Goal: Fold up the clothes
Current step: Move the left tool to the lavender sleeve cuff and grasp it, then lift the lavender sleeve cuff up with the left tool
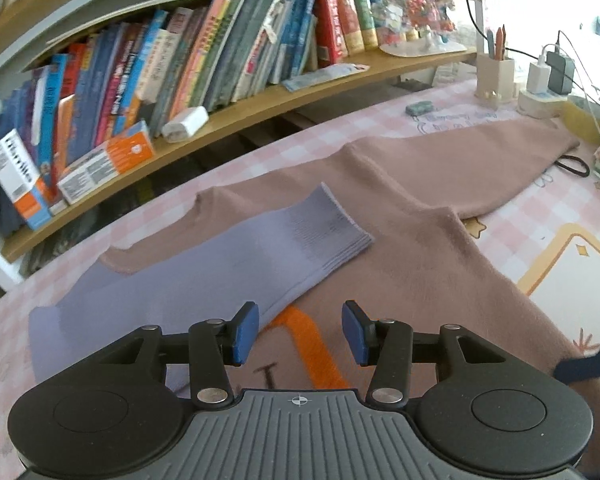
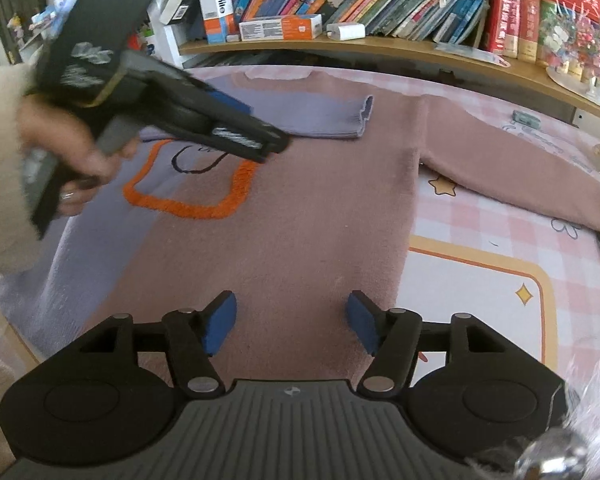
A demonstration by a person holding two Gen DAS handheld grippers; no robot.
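We see one sweater [image 2: 308, 216], pink and lilac, flat on the checked table [image 2: 480, 288], its lilac sleeve [image 1: 236, 260] folded across the chest. Our two grippers hover above it: left gripper [image 1: 300, 334] spread, right gripper [image 2: 290, 322] spread, both empty. One pen holder [image 1: 495, 74] at far right holds three pencils.

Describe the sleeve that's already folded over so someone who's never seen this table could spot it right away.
Start at the sweater lying flat on the pink checked tablecloth below the bookshelf. Across its chest, just above the orange outline design, lies the folded sleeve. It is lavender with a ribbed cuff, unlike the dusty pink sleeve, which stretches out sideways.
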